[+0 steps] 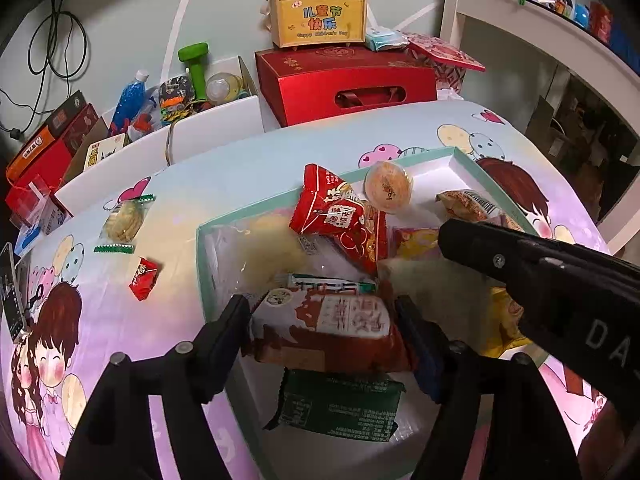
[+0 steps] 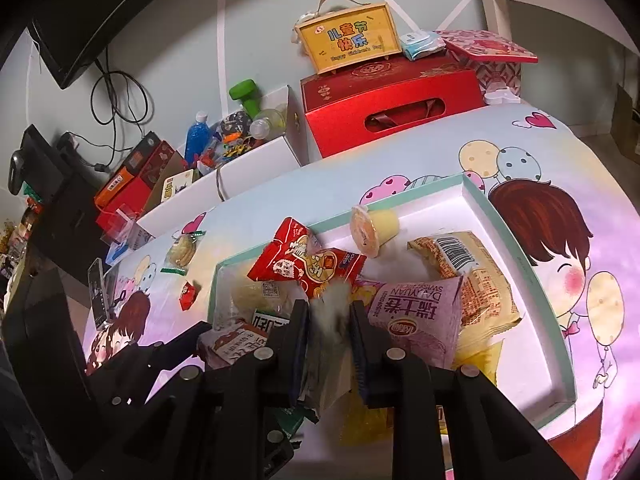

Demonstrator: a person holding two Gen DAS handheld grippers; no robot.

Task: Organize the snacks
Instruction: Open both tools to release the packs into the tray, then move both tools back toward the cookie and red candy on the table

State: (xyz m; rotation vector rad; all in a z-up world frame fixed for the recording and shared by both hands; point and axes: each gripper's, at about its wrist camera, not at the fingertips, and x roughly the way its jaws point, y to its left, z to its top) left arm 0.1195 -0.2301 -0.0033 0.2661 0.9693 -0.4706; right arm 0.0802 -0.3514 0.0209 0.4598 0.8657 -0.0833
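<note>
A shallow white box with a teal rim (image 1: 200, 248) lies on the cartoon-print table and holds several snacks: a red packet (image 1: 328, 208), a round jelly cup (image 1: 387, 187), a green packet (image 1: 340, 404) and a purple roll packet (image 2: 420, 312). My left gripper (image 1: 324, 316) is over the box's near part. A brown and white packet (image 1: 332, 328) lies between its fingers, and the pads stand at its ends without squeezing it. My right gripper (image 2: 328, 308) is shut on a pale crumpled wrapper (image 2: 332, 312) above the middle of the box. A cracker pack (image 1: 124, 220) and a small red candy (image 1: 144, 278) lie outside the box on its left.
Behind the table stand a red gift box (image 1: 348, 84) with a yellow carry case (image 1: 318, 20) on top, and a white carton (image 1: 224, 120) of bottles and a green dumbbell. A phone (image 1: 12, 292) lies at the table's left edge. A white shelf (image 1: 540, 20) rises at right.
</note>
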